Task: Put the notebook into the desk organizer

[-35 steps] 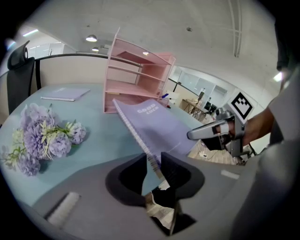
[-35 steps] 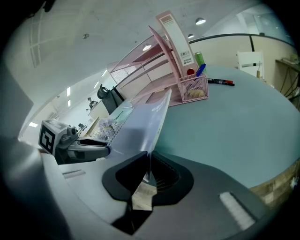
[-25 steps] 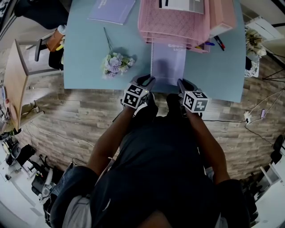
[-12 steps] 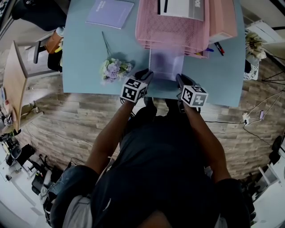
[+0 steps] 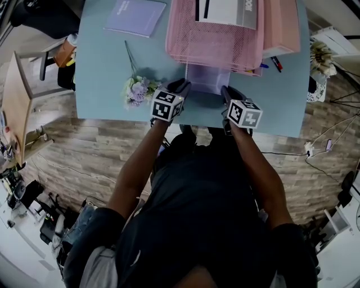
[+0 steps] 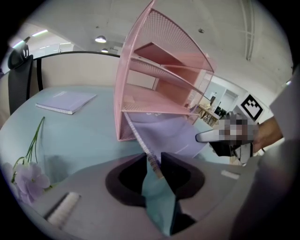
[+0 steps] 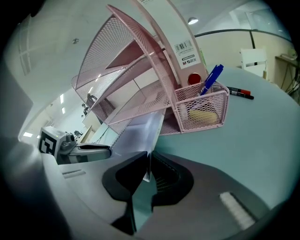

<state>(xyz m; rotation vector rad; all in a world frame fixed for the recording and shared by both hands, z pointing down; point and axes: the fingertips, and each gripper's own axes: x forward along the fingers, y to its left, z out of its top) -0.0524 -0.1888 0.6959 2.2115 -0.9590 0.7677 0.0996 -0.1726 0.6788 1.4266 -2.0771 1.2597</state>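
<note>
A lilac spiral notebook (image 5: 208,79) lies flat with its far end under the bottom tray of the pink mesh desk organizer (image 5: 216,34). My left gripper (image 5: 183,85) is shut on the near left corner, its jaws pinching the wire spiral (image 6: 140,139). My right gripper (image 5: 225,90) is shut on the thin near right edge of the notebook (image 7: 140,133). In the left gripper view the notebook (image 6: 171,133) runs into the lowest shelf of the organizer (image 6: 159,70). The notebook's far part is hidden inside the tray.
A second lilac notebook (image 5: 135,16) lies at the table's far left, and a bunch of artificial flowers (image 5: 138,90) lies left of my left gripper. A mesh pen cup (image 7: 201,110) with a blue pen sits on the organizer's right side, with markers (image 7: 241,92) beyond it.
Both grippers have moved forward with the notebook, which has slid further under the organizer's bottom tray; less of its cover shows now.
</note>
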